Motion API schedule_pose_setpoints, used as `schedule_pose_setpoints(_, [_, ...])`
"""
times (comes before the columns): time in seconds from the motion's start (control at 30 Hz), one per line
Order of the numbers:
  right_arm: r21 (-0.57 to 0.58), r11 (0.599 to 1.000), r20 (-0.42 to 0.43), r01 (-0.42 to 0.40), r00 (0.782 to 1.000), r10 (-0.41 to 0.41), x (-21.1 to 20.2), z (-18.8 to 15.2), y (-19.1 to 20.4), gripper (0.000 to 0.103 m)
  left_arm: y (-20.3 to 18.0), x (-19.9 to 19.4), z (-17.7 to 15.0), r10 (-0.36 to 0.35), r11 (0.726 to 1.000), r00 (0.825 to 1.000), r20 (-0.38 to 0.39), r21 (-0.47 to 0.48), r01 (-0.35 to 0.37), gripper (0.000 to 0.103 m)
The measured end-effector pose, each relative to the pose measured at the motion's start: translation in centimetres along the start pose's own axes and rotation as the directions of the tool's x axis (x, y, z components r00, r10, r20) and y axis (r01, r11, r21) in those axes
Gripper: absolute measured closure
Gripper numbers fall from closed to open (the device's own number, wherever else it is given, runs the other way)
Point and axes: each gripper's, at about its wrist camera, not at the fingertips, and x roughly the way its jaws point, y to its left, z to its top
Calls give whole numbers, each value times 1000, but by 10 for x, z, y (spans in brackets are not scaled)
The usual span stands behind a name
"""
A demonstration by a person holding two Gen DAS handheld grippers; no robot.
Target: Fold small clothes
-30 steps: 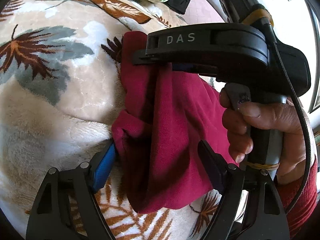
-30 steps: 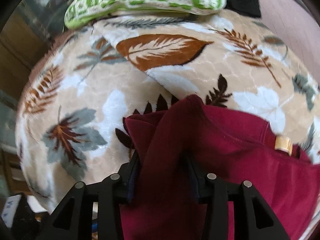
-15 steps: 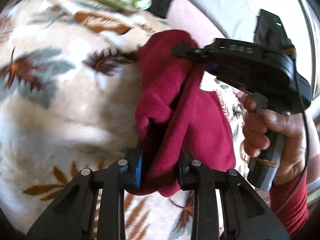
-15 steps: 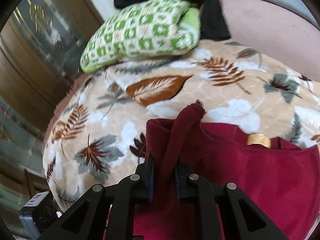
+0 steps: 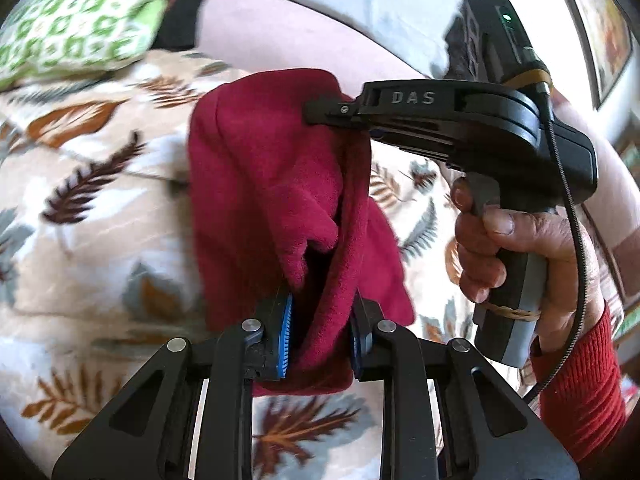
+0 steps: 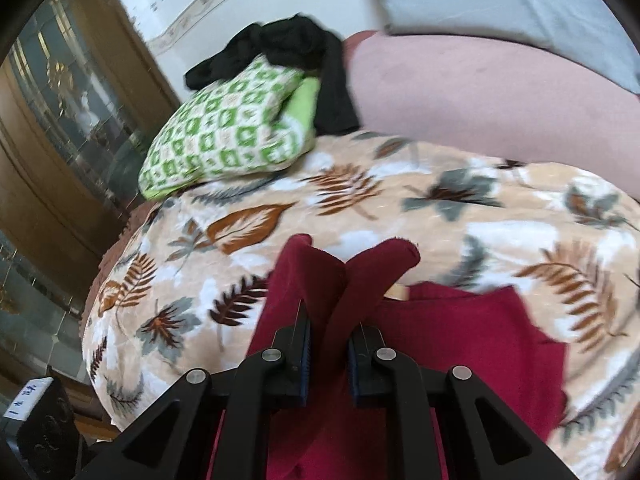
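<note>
Pinching a fold of the maroon fleece garment [image 5: 256,184] in the left gripper [image 5: 320,332], jaws pressed onto it; clamping another bunched fold in the right gripper [image 6: 329,354], hiding the garment's shape; hanging above the leaf-print blanket [image 6: 440,216]; blurring the green pillow [image 6: 224,140] farther off.

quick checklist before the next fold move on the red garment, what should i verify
1. Left gripper shut on the red garment: ok.
2. Right gripper shut on it: ok.
3. Garment lifted off the leaf blanket between the two grips: ok.
4. Cloth flat, not bunched: not ok.
5. Landing spot clear of the green pillow: ok.
6. Tan label facing the right way: cannot tell.
</note>
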Motion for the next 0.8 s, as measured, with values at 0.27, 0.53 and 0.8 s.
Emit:
schedule_pose_setpoints(0.27, [87, 992, 13, 86, 996, -88, -27, -21, -84, 90, -55, 70, 5, 13, 993, 997, -76, 117, -4, 82])
schedule_pose_setpoints(0.53, [148, 975, -75, 164, 985, -154, 17, -48, -141, 90, -69, 113, -5, 45, 991, 990, -135, 128, -28, 82])
schedule_pose_setpoints(0.8, [170, 968, -30, 186, 983, -184, -18, -65, -149, 67, -69, 47, -2, -32, 980, 993, -115, 191, 54, 45])
